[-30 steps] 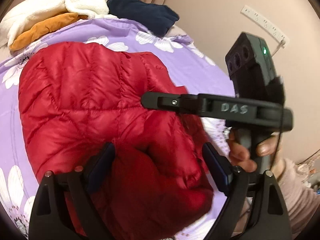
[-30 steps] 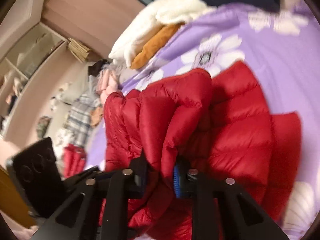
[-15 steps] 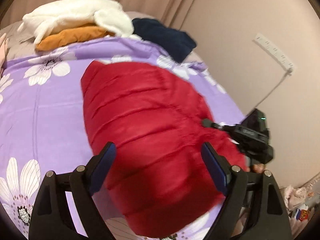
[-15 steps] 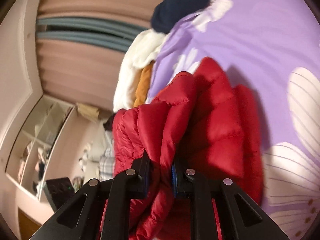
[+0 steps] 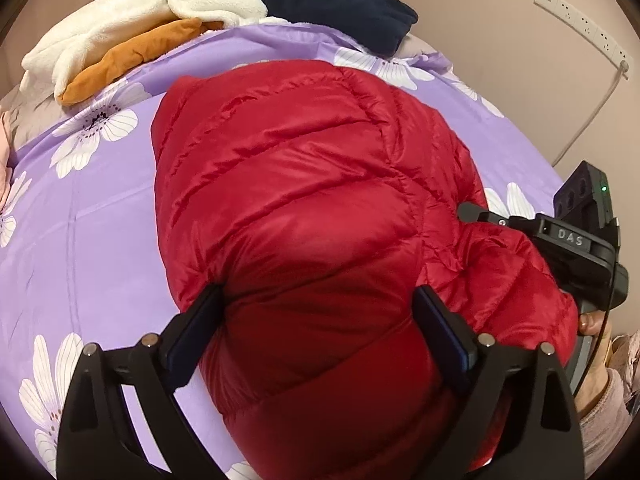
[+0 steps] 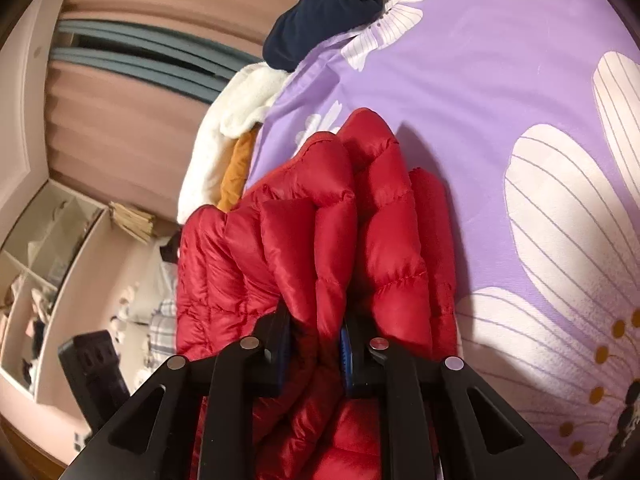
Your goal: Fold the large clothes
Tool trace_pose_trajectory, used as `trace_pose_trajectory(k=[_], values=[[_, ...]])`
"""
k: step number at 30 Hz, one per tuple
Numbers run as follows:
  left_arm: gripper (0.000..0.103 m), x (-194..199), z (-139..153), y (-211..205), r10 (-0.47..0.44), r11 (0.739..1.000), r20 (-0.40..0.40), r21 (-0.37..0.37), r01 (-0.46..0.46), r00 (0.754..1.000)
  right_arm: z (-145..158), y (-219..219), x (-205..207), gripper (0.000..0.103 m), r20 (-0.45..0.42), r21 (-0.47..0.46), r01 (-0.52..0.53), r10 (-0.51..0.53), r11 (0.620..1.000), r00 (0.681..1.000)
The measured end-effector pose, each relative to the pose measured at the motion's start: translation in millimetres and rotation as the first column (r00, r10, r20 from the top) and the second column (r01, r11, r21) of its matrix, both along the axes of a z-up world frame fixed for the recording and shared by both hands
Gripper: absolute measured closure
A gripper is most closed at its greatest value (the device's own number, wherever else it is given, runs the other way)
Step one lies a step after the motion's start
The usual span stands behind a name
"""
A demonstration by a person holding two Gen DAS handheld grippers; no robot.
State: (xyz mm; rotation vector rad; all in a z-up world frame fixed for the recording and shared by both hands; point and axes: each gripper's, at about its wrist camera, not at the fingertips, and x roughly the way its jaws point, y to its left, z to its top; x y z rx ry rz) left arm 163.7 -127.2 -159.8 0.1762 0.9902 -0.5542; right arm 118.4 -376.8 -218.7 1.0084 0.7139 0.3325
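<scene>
A red quilted down jacket [image 5: 304, 200] lies folded over on a purple flowered bedsheet [image 5: 80, 232]. My left gripper [image 5: 316, 320] is open, its fingers [image 5: 192, 336] spread either side of the jacket's near end. My right gripper [image 6: 314, 340] is shut on a fold of the jacket [image 6: 332, 240] at its right edge, low beside the sheet [image 6: 520, 80]. The right gripper also shows in the left wrist view [image 5: 568, 236], at the jacket's right side.
A white fleece [image 5: 132, 12], an orange garment [image 5: 132, 56] and a dark navy garment [image 5: 340, 4] lie at the bed's far end. A wall with a power strip [image 5: 580, 20] stands right. Shelves [image 6: 44, 248] and clutter stand off the bed's left.
The jacket's upper half has been folded down over the lower part. My right gripper has carried its fold down toward the sheet. My left gripper has pulled back, still open.
</scene>
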Motion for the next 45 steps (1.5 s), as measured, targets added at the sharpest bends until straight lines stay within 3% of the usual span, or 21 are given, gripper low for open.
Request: trace_pose_trajectory(k=[4, 7, 12, 16, 19, 22, 24, 30, 37, 40, 45], values=[[0.007, 0.6, 0.1, 2.4, 0.000, 1.000, -0.014, -0.004, 0.000, 1.000, 28.7, 3.9, -10.3, 0.071, 0.018, -0.133, 0.015, -0.013, 0.991, 1.000], [0.007, 2.0, 0.1, 4.2, 0.009, 1.000, -0.027, -0.017, -0.010, 1.000, 61.1, 8.2, -27.8, 0.069, 0.089, -0.274, 0.056, -0.033, 0.960, 0.995], [0.007, 1.1, 0.3, 3.0, 0.010, 1.000, -0.028, -0.024, -0.011, 1.000, 106.9, 46.8, -43.0, 0.070, 0.204, -0.447, -0.041, 0.147, 0.893, 0.968], [0.007, 1.4, 0.5, 5.1, 0.015, 0.999, -0.035, -0.037, -0.017, 0.999, 100.4, 72.3, -35.1, 0.070, 0.142, -0.549, -0.134, 0.251, 0.825, 0.958], [0.007, 0.2, -1.2, 5.4, 0.016, 0.999, -0.037, -0.032, -0.017, 0.999, 73.0, 77.1, -33.2, 0.070, 0.035, -0.592, -0.196, 0.268, 0.782, 0.963], [0.006, -3.7, -5.0, 1.4, 0.002, 1.000, -0.024, -0.007, -0.002, 1.000, 53.8, 78.2, -38.1, 0.070, -0.002, -0.617, -0.215, 0.272, 0.757, 0.962], [0.005, -6.5, -7.4, -1.6, -0.010, 1.000, -0.008, 0.011, 0.010, 1.000, 48.7, 77.3, -40.2, 0.070, 0.004, -0.616, -0.210, 0.269, 0.759, 0.963], [0.004, -8.6, -11.1, 3.9, -0.009, 1.000, -0.001, 0.001, 0.009, 1.000, 38.7, 69.1, -41.6, 0.072, 0.034, -0.549, -0.189, 0.248, 0.814, 0.968], [0.007, 0.9, 11.9, 15.2, 0.038, 0.991, -0.013, -0.130, -0.039, 0.999, 35.1, 63.1, -46.1, 0.072, 0.069, -0.501, -0.161, 0.224, 0.851, 0.972], [0.009, 13.2, 17.2, 13.9, 0.068, 0.988, -0.001, -0.136, -0.067, 0.998, 40.5, 64.4, -51.2, 0.071, 0.086, -0.507, -0.147, 0.219, 0.850, 0.972], [0.011, 30.6, 6.5, 15.9, 0.094, 0.983, -0.046, -0.152, -0.100, 0.994, 68.4, 56.6, -57.8, 0.070, 0.170, -0.489, -0.093, 0.199, 0.867, 0.965]])
